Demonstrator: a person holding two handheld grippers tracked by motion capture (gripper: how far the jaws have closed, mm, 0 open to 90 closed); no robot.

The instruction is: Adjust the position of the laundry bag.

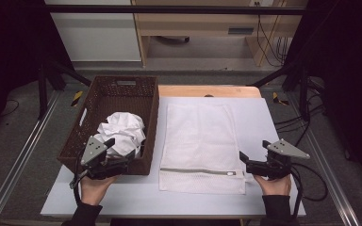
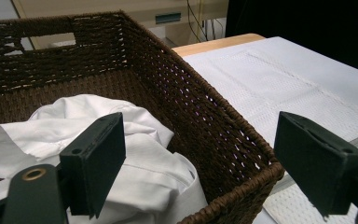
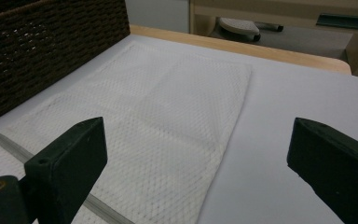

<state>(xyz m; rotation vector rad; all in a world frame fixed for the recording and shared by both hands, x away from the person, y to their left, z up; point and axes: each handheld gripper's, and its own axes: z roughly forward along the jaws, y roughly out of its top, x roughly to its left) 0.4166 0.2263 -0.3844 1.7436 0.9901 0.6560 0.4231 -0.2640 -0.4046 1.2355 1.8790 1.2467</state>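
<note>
Woven brown basket [image 1: 147, 101], crumpled white cloth [image 1: 121, 131]

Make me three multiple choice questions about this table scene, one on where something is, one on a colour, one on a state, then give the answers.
1. Where does the crumpled white garment lie?
A. in the woven basket
B. on the mesh bag
C. on the floor

2. What colour is the basket?
A. white
B. dark brown
C. blue

3. How is the mesh laundry bag lying?
A. flat, its zipper shut
B. rolled up
C. hanging from a gripper

Answers:
1 A, the garment sits inside the basket's walls.
2 B, the weave is dark brown.
3 A, the bag is spread flat on the white table, with the zipper line closed along the near end.
</note>
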